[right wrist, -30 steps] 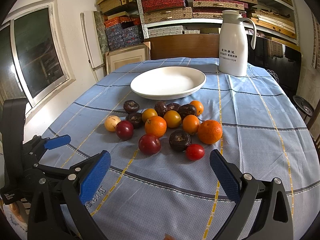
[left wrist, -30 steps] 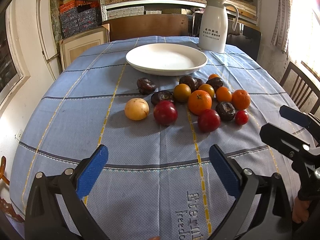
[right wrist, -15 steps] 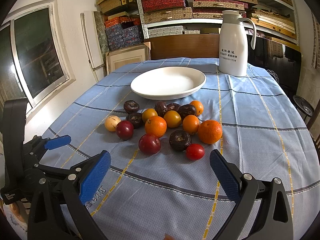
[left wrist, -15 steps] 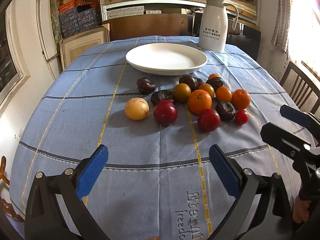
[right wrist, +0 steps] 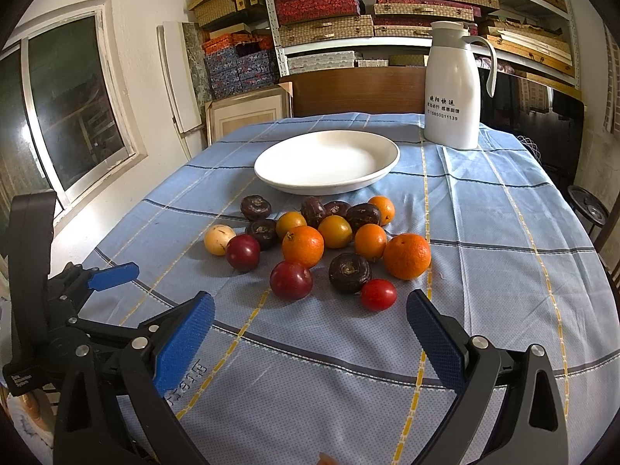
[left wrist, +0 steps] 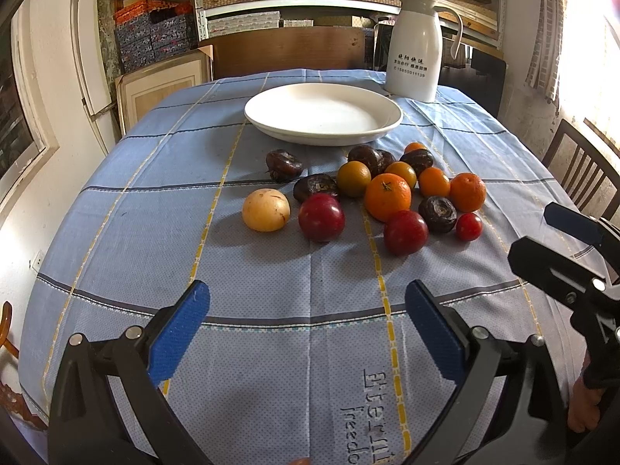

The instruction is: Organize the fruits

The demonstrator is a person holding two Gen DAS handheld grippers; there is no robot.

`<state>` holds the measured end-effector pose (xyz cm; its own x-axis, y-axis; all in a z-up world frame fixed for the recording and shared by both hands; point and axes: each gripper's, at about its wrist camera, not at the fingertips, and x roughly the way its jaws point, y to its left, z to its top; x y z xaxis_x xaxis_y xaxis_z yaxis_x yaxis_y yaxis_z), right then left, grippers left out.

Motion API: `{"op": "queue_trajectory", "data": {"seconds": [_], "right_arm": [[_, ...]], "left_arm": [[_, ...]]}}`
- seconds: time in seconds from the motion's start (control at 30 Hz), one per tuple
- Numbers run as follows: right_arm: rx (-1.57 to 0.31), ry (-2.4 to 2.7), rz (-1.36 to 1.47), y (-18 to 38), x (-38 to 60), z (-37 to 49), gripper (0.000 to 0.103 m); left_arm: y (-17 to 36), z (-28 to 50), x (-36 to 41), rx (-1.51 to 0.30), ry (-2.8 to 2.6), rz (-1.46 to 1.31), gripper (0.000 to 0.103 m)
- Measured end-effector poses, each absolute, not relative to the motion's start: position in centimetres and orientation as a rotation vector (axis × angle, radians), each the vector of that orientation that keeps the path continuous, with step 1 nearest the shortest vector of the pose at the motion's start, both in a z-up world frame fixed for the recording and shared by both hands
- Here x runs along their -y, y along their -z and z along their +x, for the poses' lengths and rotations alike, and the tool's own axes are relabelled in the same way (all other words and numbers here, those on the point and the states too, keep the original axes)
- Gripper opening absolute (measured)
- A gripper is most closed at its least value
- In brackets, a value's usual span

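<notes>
Blue-padded left tongs (left wrist: pixel 308 325) and right tongs (right wrist: pixel 310 327) are both gaping wide at the bottom of their frames, holding nothing. Mixed fruits (right wrist: pixel 321 244) are lying clustered mid-frame on the checked surface (right wrist: pixel 484 224), just below an empty white plate (right wrist: pixel 294 182); a white jug (right wrist: pixel 451 85) is standing upper right.

Tablecloth (left wrist: pixel 271 302): woven cloth, matt, finely dotted. Plate (left wrist: pixel 323 114): smooth glossy white ceramic. Jug (right wrist: pixel 451 85): smooth white plastic, slight sheen. Red fruits (right wrist: pixel 290 281): glossy skin. Dark fruits (right wrist: pixel 349 272): wrinkled, dull. Gripper pads (left wrist: pixel 178 335): blue, textured, matt.
</notes>
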<state>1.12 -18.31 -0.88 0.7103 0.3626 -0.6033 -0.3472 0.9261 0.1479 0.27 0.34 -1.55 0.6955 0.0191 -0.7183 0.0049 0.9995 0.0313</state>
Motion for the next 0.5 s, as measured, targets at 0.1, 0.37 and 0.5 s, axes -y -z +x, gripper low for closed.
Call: {"op": "queue_trajectory", "data": {"seconds": [0.1,0.37,0.5], "right_arm": [[-0.675,-0.393,0.024,0.9,18.3,1.2,0.100],[-0.635,-0.391,0.022,0.6,19.6,1.5,0.100],[-0.546,-0.449,0.033,0.1,23.0,1.5,0.100]], "left_arm": [[1.5,0.3,-0.3,-0.803,-0.008,0.032,0.099],[1.6,1.0,-1.3,-0.799,-0.021,0.055,0.099],[1.6,1.4,-2.3,-0.768,0.004,0.105,0.099]]}}
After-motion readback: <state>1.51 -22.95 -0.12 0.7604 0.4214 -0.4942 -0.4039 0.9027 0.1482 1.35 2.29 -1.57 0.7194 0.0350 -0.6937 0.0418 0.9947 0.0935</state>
